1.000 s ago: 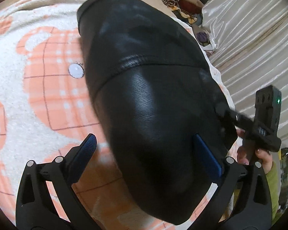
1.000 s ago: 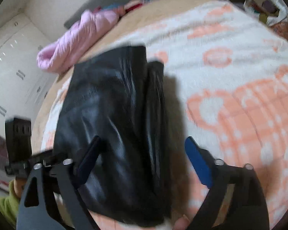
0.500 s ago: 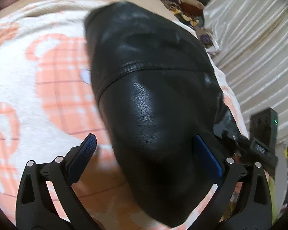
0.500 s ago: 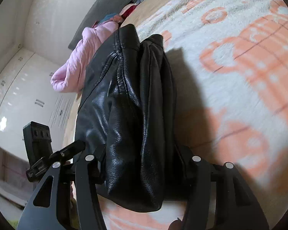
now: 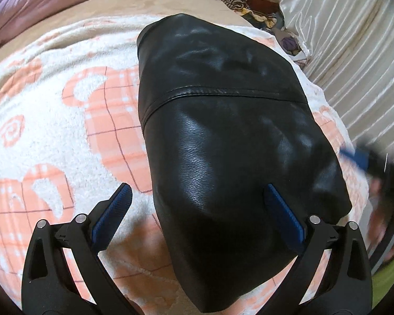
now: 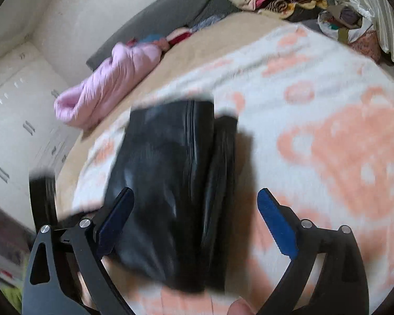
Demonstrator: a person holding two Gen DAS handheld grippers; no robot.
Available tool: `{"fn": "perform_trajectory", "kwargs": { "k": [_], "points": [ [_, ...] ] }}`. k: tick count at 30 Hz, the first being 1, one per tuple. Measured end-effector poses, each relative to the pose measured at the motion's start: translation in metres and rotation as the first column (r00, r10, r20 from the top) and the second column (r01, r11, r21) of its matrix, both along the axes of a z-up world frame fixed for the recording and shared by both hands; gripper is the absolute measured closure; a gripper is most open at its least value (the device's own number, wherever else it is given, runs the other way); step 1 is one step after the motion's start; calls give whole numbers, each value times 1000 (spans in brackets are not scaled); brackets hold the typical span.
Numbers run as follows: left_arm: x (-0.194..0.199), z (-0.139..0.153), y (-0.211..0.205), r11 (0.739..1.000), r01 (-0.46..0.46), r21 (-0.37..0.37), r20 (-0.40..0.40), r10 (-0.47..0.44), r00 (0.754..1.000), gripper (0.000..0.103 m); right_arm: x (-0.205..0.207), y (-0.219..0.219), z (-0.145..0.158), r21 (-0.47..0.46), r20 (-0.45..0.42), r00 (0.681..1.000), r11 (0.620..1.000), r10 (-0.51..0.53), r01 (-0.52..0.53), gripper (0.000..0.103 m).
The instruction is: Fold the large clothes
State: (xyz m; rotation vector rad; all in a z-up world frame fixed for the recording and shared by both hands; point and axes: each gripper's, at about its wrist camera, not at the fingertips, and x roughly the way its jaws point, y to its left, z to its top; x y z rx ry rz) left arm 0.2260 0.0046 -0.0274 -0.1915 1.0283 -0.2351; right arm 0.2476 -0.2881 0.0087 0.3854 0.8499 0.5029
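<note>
Your bed, under its peach-and-white blanket, carries the folded black leather jacket through the centre of the frame, long axis running from lower middle to upper middle. In the left wrist view the left hand-held gripper stands spread wide, gripping nothing, the jacket's near end directly ahead. In the right wrist view your right hand-held gripper is opening, the jacket's edge lying between but not pinched. Both look about equally near.

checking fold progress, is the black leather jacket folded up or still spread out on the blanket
Folded. The black leather jacket lies as a compact bundle on the blanket, and the right wrist view shows stacked layers along one edge.
</note>
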Motion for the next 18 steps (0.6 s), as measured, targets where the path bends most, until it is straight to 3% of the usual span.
{"fn": "perform_trajectory", "kwargs": {
  "k": [2, 5, 6, 10, 11, 12, 13, 14, 15, 18],
  "points": [
    [1, 2, -4, 1000, 6, 20, 7, -6, 1000, 9, 33, 7, 9, -14, -3, 1000, 1000, 7, -7, 9],
    [1, 4, -6, 999, 18, 41, 14, -18, 1000, 9, 81, 27, 5, -53, -51, 999, 999, 4, -7, 22],
    [1, 4, -6, 999, 22, 47, 19, -23, 1000, 9, 91, 35, 2, -63, -63, 998, 998, -8, 4, 27],
    [0, 1, -8, 998, 36, 53, 28, -37, 999, 9, 112, 50, -11, -96, -91, 995, 995, -29, 20, 29],
    [1, 1, -7, 998, 35, 48, 26, -36, 999, 9, 115, 54, -13, -104, -94, 996, 995, 3, -13, 36],
    [1, 1, -7, 998, 37, 47, 25, -38, 999, 9, 114, 57, -12, -99, -92, 995, 994, 26, -35, 61],
    [0, 1, -7, 998, 40, 52, 28, -41, 999, 9, 113, 57, -10, -87, -85, 995, 994, 55, -62, 70],
    [-2, 2, -8, 997, 42, 62, 34, -44, 998, 9, 112, 57, -6, -85, -60, 995, 993, 80, -85, 86],
    [-3, 3, -8, 996, 46, 70, 40, -49, 998, 9, 110, 60, -1, -80, -41, 995, 992, 96, -99, 92],
    [-6, 3, -9, 997, 57, 53, 42, -59, 997, 9, 100, 45, 14, -27, 24, 992, 992, 125, -124, 94]
  ]
}}
